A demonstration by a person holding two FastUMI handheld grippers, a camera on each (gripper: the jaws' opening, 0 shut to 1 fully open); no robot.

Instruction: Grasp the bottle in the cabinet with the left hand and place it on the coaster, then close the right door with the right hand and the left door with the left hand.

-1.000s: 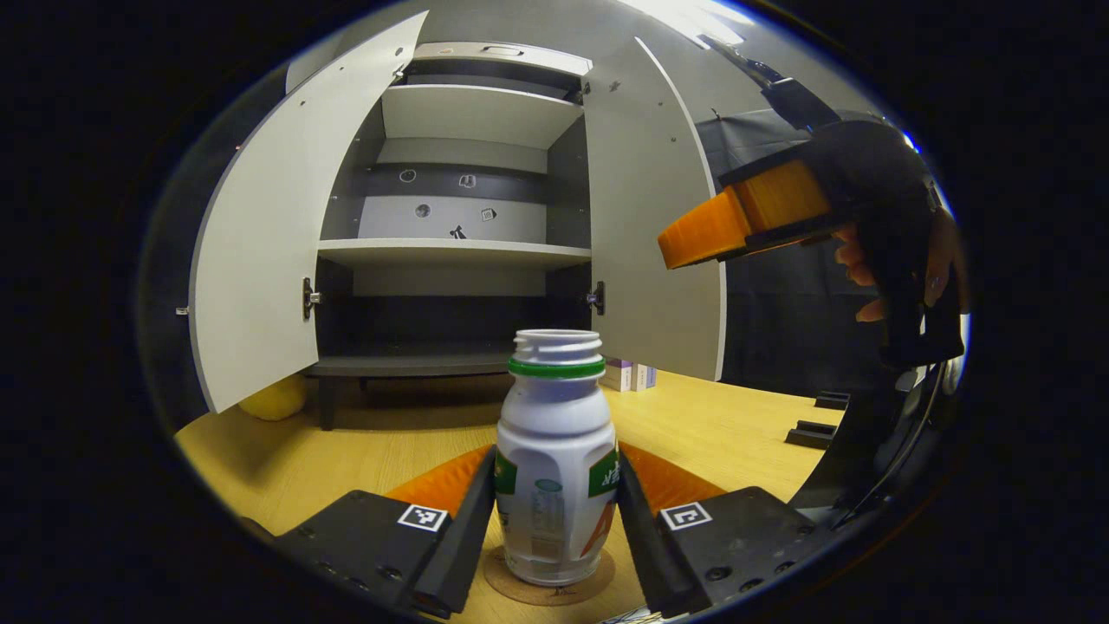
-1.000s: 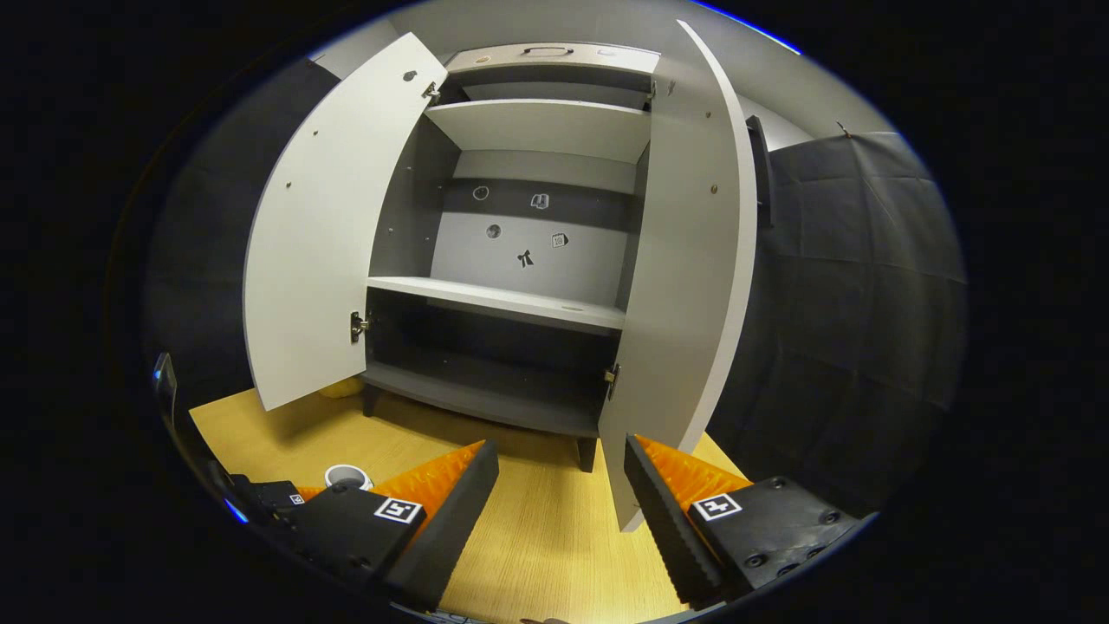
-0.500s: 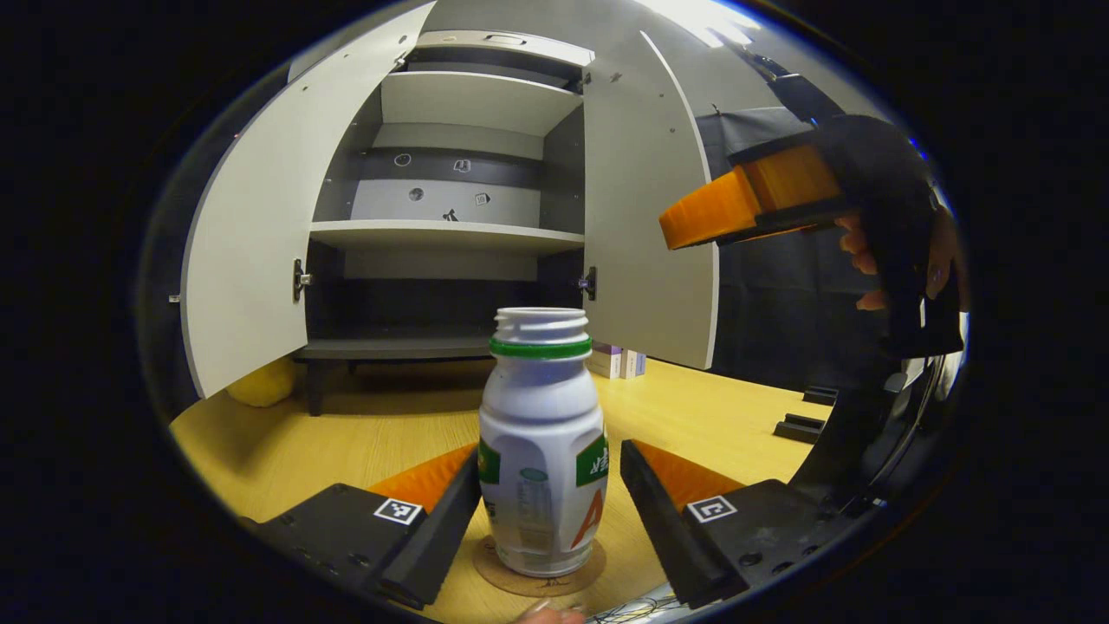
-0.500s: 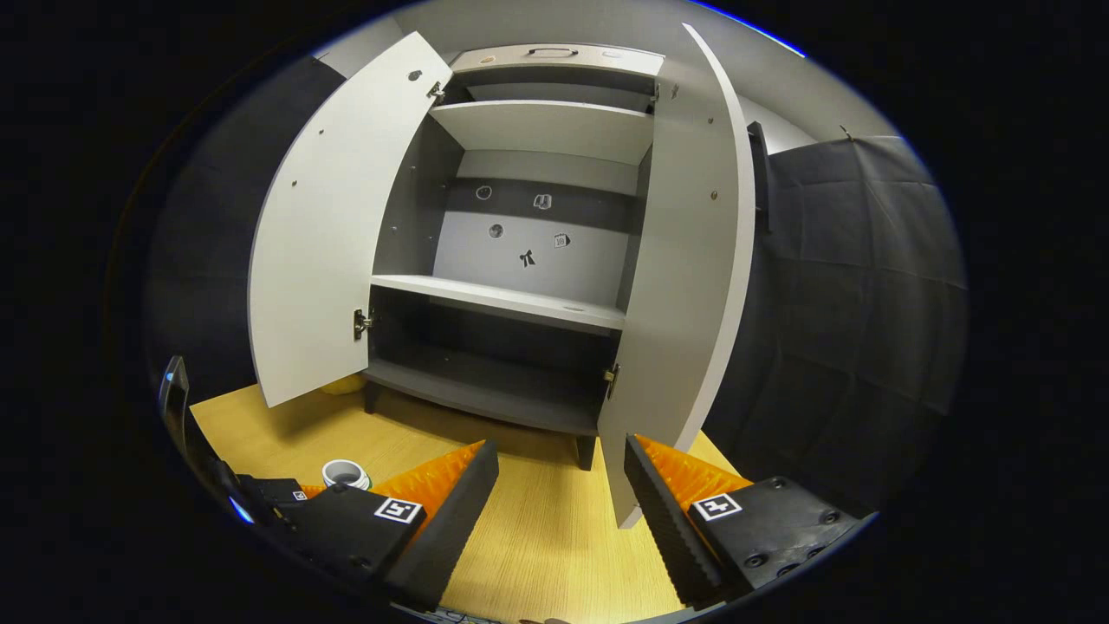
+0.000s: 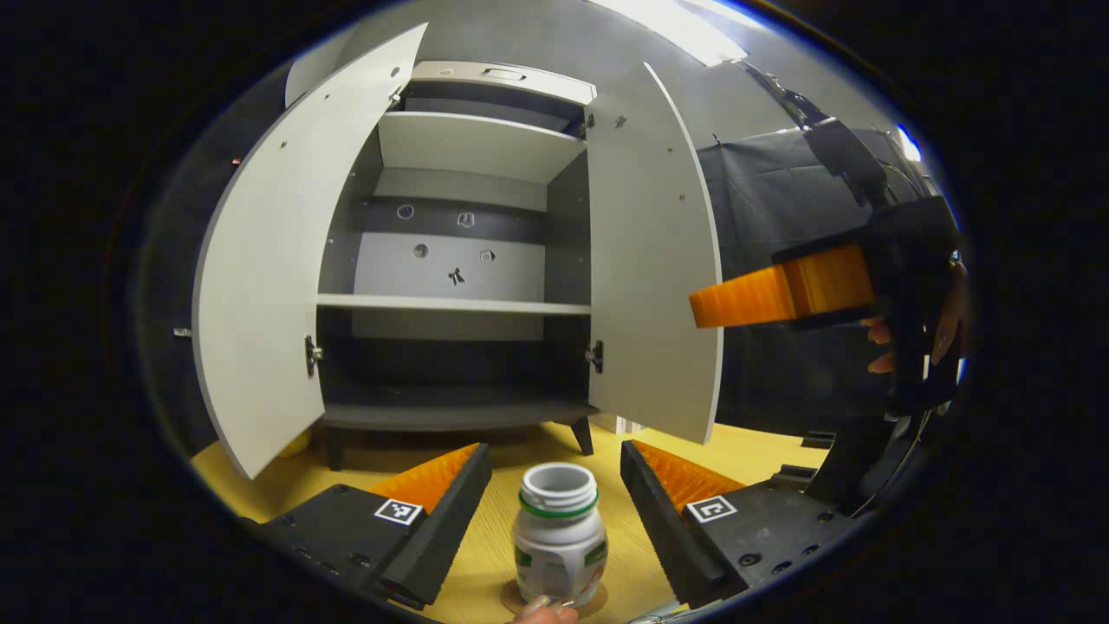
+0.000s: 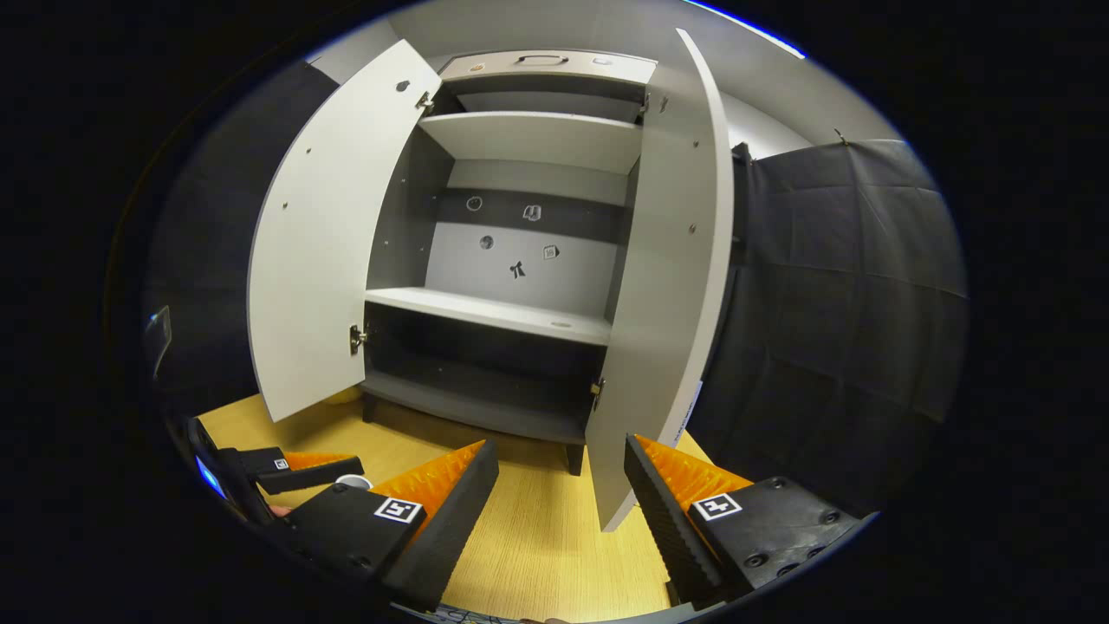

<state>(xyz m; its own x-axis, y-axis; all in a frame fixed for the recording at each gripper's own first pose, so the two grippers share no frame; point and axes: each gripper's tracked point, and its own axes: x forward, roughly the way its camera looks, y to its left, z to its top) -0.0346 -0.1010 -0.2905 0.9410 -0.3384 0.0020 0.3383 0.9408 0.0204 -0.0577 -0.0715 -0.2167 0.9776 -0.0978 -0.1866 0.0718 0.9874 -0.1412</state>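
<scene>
The white bottle, green-ringed and capless, stands upright on the round coaster on the wooden table. My left gripper is open, its fingers spread wide on either side of the bottle and touching nothing. The bottle's rim and the left gripper also appear low on the left in the right gripper view. The cabinet has its left door and right door swung open. My right gripper is open and empty, just short of the right door. A hand holds the right gripper up to the door's right.
A yellow object lies under the left door. Small boxes sit behind the right door, and black blocks lie on the table at right. Black cloth hangs to the right of the cabinet. A fingertip shows by the coaster.
My left gripper opened, let go of the bottle and rose back from it; the bottle stays on the coaster. My right gripper edged closer to the right door.
</scene>
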